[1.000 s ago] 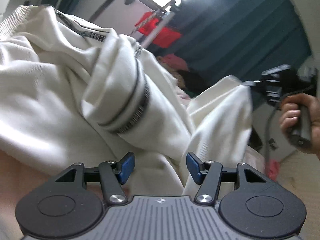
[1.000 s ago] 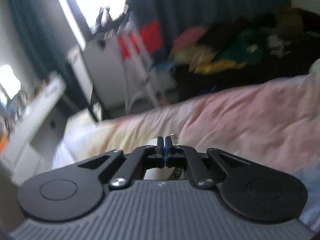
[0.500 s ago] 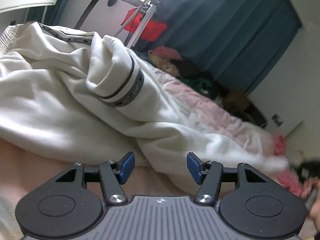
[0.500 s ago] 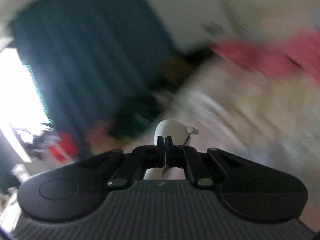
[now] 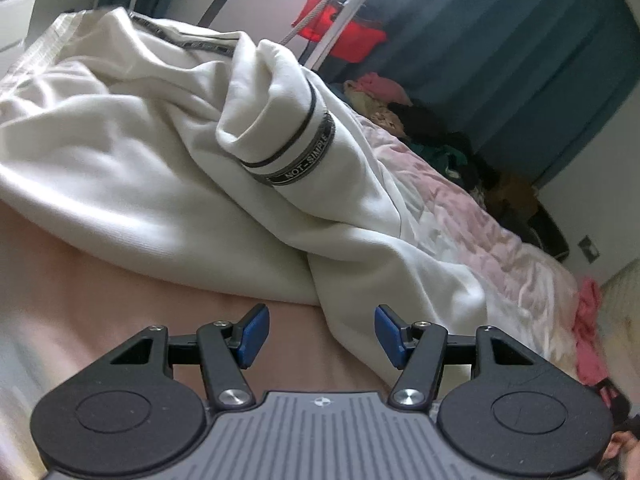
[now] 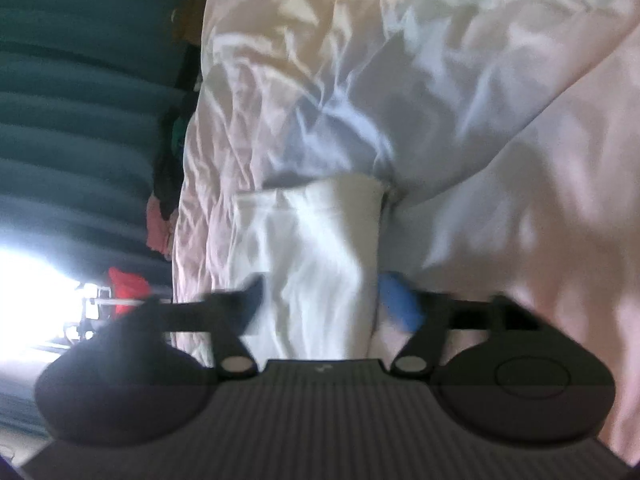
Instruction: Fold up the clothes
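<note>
A cream-white sweatshirt (image 5: pixel 168 168) with black bands and a "NOT-SIMPLE" cuff (image 5: pixel 304 160) lies crumpled on the pink bed sheet (image 5: pixel 100 304). My left gripper (image 5: pixel 318 334) is open and empty, low over the sheet just in front of the garment's lower edge. In the right wrist view, which is rolled sideways and blurred, my right gripper (image 6: pixel 320 304) is open, with a stretched end of the white garment (image 6: pixel 320 232) lying between its fingers on the bed.
A rumpled pink satin quilt (image 5: pixel 480 232) covers the far side of the bed (image 6: pixel 440 60). A pile of clothes (image 5: pixel 420 120) sits by the dark teal curtain (image 5: pixel 540 60). A drying rack with a red item (image 5: pixel 340 36) stands at the window.
My right gripper has swung down to the bed and opened, letting go of the white cloth it held pinched. The lifted part of the sweatshirt now lies laid out. My left gripper stays open.
</note>
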### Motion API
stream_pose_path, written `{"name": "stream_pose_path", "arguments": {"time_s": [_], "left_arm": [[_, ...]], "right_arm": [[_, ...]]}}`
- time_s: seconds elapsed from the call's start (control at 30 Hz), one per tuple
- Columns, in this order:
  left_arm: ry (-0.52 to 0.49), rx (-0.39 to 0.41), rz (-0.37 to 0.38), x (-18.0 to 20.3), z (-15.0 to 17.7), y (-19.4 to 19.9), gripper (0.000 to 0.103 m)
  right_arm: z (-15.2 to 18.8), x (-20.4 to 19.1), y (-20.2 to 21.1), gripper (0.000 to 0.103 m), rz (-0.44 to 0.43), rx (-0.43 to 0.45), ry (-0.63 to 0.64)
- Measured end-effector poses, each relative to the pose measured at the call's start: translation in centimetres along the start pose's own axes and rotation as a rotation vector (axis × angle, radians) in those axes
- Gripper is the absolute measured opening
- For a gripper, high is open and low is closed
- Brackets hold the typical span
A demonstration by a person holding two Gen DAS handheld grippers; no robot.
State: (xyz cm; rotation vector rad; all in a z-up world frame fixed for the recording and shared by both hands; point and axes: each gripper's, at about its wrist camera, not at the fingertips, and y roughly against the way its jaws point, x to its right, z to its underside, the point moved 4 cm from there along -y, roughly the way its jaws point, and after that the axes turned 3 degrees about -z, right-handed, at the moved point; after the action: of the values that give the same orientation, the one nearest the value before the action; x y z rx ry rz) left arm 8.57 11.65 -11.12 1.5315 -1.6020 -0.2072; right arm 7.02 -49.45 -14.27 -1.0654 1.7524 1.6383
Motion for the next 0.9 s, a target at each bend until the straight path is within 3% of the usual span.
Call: {"name": "stream_pose_path", "arguments": {"time_s": [0.13, 0.3, 0.37, 0.4, 0.43, 0.6, 0.7, 0.8, 0.9], "left_arm": [[0.025, -0.003, -0.018, -0.4, 0.0, -0.6, 0.063], [0.057, -0.006, -0.041, -1.0, -0.1, -1.4, 0.063], [0.065, -0.008, -0.048, -1.1, 0.0, -1.6, 0.063], [0.068, -0.009, -0.050, -1.2, 0.0, -1.7, 0.063], [0.070, -0.009, -0.051, -1.2, 0.1, -1.8, 0.063], [0.076, 0.010, -0.036, -1.2, 0.0, -1.5, 0.063], [0.093, 0.023, -0.030, -1.5, -0.2, -1.2, 0.063], [0.155, 0.023, -0.051, -2.6, -0.5, -0.8, 0.063], [0.216, 0.022, -0.072, -3.8, -0.8, -0.5, 0.063]], "right_arm": [[0.8, -0.2, -1.4, 0.066, 0.010, 0.003, 0.020], [0.6, -0.8, -3.2, 0.065, -0.004, 0.031, 0.060], [0.5, -1.0, -3.9, 0.050, -0.013, 0.045, 0.077], [0.4, -1.1, -4.3, 0.024, -0.018, 0.052, 0.086], [0.3, -1.4, -4.1, 0.021, -0.032, 0.063, 0.099], [-0.2, -3.7, -2.2, 0.015, -0.114, 0.143, 0.148], [-1.3, -4.9, 0.3, 0.014, -0.167, 0.246, 0.168], [-2.8, -4.2, 1.1, 0.014, -0.130, 0.313, 0.171], [-3.6, -1.3, -0.5, 0.014, -0.045, 0.233, 0.076]]}}
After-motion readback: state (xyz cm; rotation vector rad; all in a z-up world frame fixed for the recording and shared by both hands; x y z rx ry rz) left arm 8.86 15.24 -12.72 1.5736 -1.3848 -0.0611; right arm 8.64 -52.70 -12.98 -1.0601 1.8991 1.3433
